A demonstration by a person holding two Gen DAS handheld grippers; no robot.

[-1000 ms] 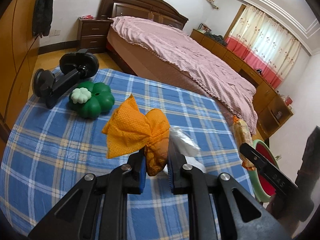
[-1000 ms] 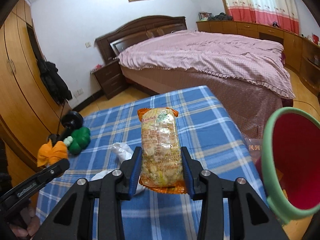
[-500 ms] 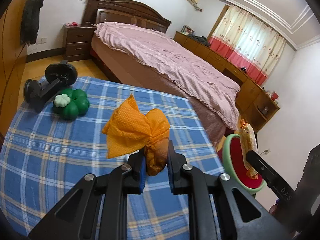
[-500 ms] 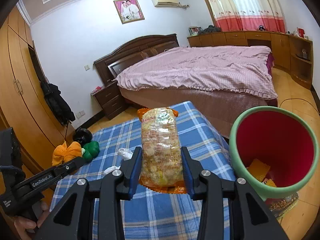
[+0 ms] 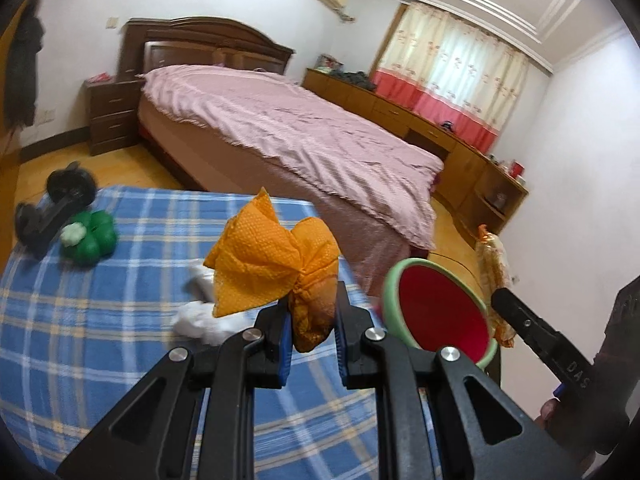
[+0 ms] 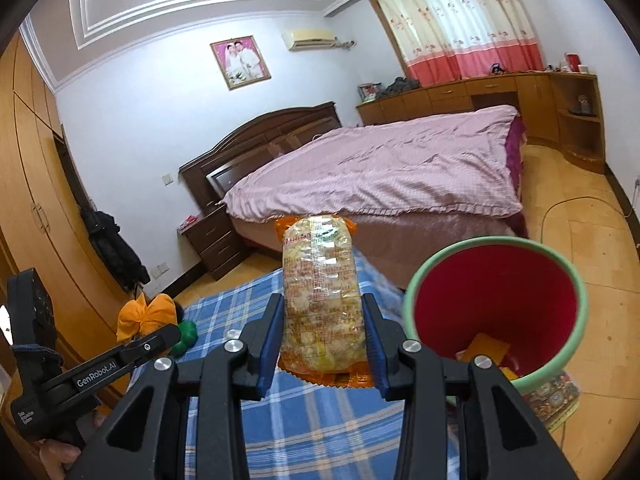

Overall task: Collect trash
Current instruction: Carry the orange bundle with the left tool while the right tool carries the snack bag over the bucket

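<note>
at two o'clock of the snack packet [image 6: 322, 296] clamped in the right gripper [image 6: 324, 336] stands the bin [image 6: 496, 304], presumably its destination, while the left gripper [image 5: 312, 334] is pinched shut on orange netting [image 5: 272, 268].

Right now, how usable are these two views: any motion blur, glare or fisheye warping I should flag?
Left wrist view: background smeared, the green toy and white tissue soft, while the orange cloth stays sharp. Right wrist view: crisper, snack packet print mostly legible, ceiling glare at top. Both views: straight edges bow, corners vignetted black.
</note>
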